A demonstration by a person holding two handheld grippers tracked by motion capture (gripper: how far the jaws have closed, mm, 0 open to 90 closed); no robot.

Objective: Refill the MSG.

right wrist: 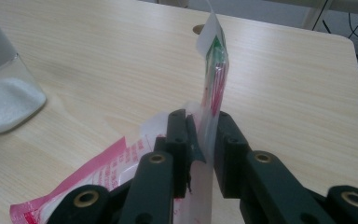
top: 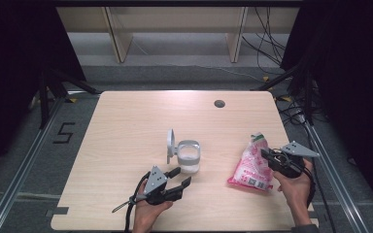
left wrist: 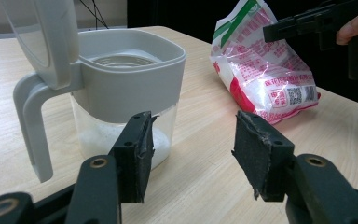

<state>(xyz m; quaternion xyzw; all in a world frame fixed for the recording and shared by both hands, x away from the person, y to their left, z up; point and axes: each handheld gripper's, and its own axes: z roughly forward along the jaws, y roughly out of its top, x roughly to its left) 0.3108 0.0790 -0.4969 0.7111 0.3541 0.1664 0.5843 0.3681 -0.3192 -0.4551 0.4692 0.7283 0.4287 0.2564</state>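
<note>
The light wooden desk [top: 126, 126] carries everything, with a small round grommet hole [top: 219, 103] near its far edge. Near the middle stands a clear plastic jug [top: 188, 156] with a grey collar and handle, its hinged grey lid [top: 170, 144] tipped up on the left side; a layer of white granules lies in its bottom. To the right, well apart from the jug, a pink-and-white printed bag [top: 250, 165] with a green-striped top lies slanted on the desk, its upper edge lifted.

The right hand-held gripper [top: 268, 156] sits at the bag's right side, and in the right gripper view its jaws are nearly closed, pinching the thin upper edge of the bag [right wrist: 213, 100] between the pads. The left hand-held gripper [top: 182, 177] hovers just in front of the jug, near the desk's front edge; in the left gripper view its jaws stand wide apart, holding nothing, with the jug [left wrist: 121, 88] just beyond the left pad.
</note>
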